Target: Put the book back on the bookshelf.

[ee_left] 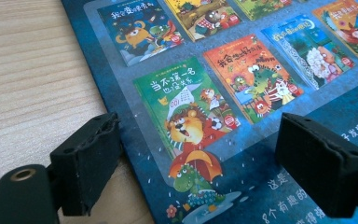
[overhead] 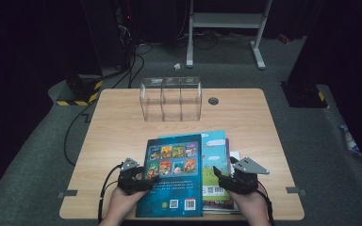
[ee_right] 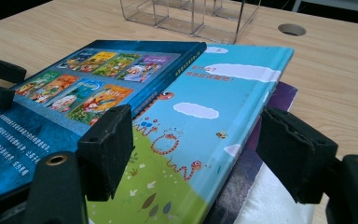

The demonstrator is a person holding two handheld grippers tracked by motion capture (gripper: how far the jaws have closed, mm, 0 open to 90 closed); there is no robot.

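The books are still lying stacked on the tabletop [overhead: 118, 122], none yet in the clear rack [overhead: 171, 99] far ahead. The left tool [overhead: 139, 181] is standing released, straddling the dark book's [overhead: 172, 176] left edge. The right tool [overhead: 226, 181] is gaping, ungripped, around the blue book [ee_right: 200, 135].

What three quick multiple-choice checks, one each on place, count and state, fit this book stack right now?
1. Where does the dark blue book lie?
A. On top of the stack
B. Inside the clear organizer
C. On the floor

2. How many compartments has the clear organizer?
A. One
B. Three
C. Six

3. How do the left tongs stand?
A. Shut on a pen
B. Open over the blue book's edge
C. Shut on the organizer

Key: 1 A, it overlaps the light blue book; 2 B, two dividers show; 3 B, both pads stand apart.
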